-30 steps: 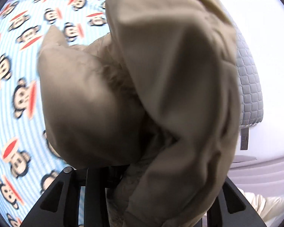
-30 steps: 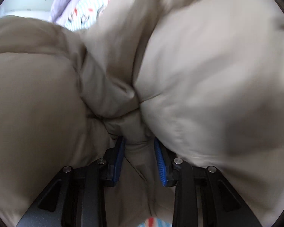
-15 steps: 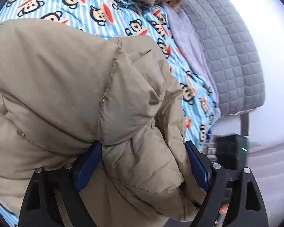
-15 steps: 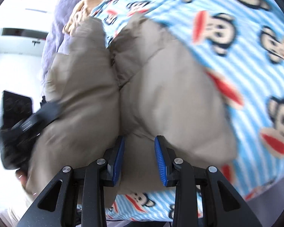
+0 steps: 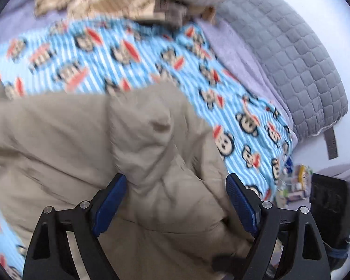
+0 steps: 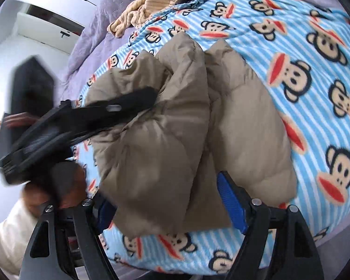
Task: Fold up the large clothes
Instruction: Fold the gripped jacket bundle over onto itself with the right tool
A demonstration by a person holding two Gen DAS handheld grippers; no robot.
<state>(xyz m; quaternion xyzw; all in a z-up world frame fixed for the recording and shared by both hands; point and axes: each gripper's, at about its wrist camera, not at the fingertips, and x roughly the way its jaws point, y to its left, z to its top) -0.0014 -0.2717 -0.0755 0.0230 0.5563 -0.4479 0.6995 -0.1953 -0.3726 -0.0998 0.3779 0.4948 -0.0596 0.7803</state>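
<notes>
Lying folded on the monkey-print blanket [image 6: 291,35] of the bed, the beige padded jacket [image 6: 175,128] sits between both released grippers: left gripper [image 5: 175,200], right gripper [image 6: 168,207], jaws spread wide.

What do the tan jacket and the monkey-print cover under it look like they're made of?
Tan jacket: apparently a thin matte woven shell over puffy filling, judging by the stitched, bulging panels and fine creases. Monkey-print cover: probably soft fleece or brushed fabric; it looks matte and slightly fuzzy, though that's uncertain.
</notes>
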